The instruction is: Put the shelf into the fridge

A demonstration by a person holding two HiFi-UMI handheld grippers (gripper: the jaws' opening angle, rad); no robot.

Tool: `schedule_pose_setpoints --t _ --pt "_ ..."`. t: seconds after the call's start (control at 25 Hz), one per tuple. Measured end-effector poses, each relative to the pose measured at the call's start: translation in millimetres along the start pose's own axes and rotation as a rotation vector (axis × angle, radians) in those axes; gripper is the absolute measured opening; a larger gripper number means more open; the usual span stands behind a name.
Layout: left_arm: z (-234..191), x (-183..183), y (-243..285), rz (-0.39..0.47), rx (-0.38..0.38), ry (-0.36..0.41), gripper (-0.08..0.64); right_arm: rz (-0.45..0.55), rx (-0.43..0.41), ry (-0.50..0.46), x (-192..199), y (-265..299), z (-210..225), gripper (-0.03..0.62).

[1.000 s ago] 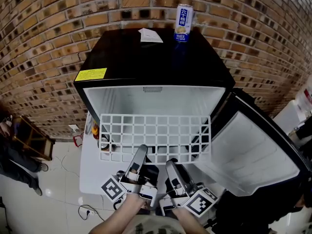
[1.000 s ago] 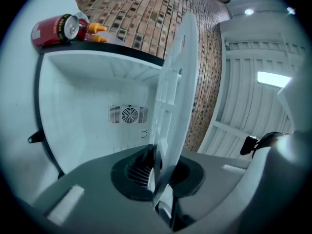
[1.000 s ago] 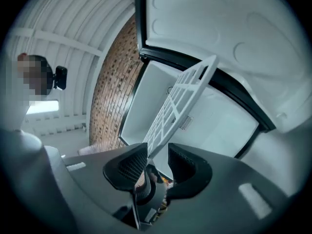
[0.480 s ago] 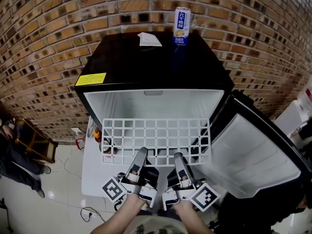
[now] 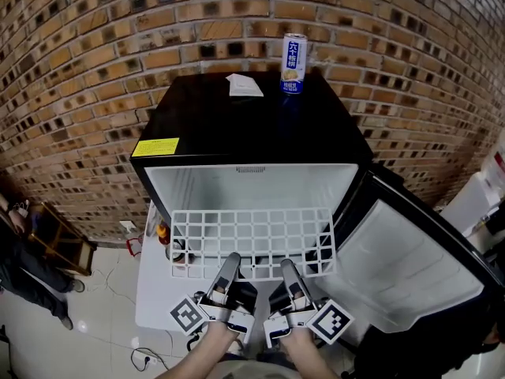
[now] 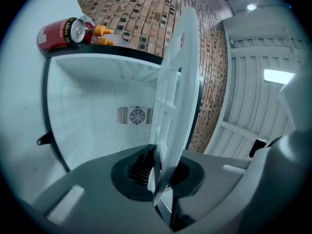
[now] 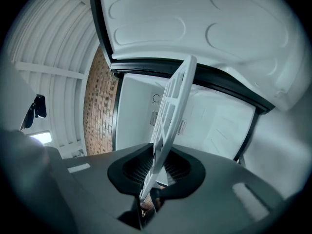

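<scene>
Left gripper (image 5: 230,260): jaws clamped on the shelf's (image 5: 252,235) near edge, pointing forward.
Right gripper (image 5: 288,265): jaws had just been closing — pads on that same edge.
Left hand (image 5: 210,343): behind its gripper, close to the body.
Right hand (image 5: 300,346): just beside the left, level with it.

I look down on the black fridge top (image 5: 237,125). A can (image 5: 293,63) stands upright near its back edge. White paper (image 5: 245,85) lies just left of the can, and a yellow label (image 5: 155,147) sits well forward-left of it.
</scene>
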State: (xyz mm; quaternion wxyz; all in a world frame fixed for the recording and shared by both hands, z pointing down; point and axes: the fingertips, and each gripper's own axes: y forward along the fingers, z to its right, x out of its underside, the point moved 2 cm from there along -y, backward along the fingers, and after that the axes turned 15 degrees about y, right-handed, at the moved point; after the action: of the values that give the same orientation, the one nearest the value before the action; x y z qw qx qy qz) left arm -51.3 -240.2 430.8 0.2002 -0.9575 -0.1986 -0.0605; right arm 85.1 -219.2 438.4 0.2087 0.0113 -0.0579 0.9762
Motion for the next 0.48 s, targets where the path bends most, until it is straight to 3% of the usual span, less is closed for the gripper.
schedule_pose_setpoints --t 0.48 --pt "1.1 -0.2 9.4 -0.026 -0.026 0.014 0.015 0.033 0.034 0.043 -8.8 6.3 2.3 0.048"
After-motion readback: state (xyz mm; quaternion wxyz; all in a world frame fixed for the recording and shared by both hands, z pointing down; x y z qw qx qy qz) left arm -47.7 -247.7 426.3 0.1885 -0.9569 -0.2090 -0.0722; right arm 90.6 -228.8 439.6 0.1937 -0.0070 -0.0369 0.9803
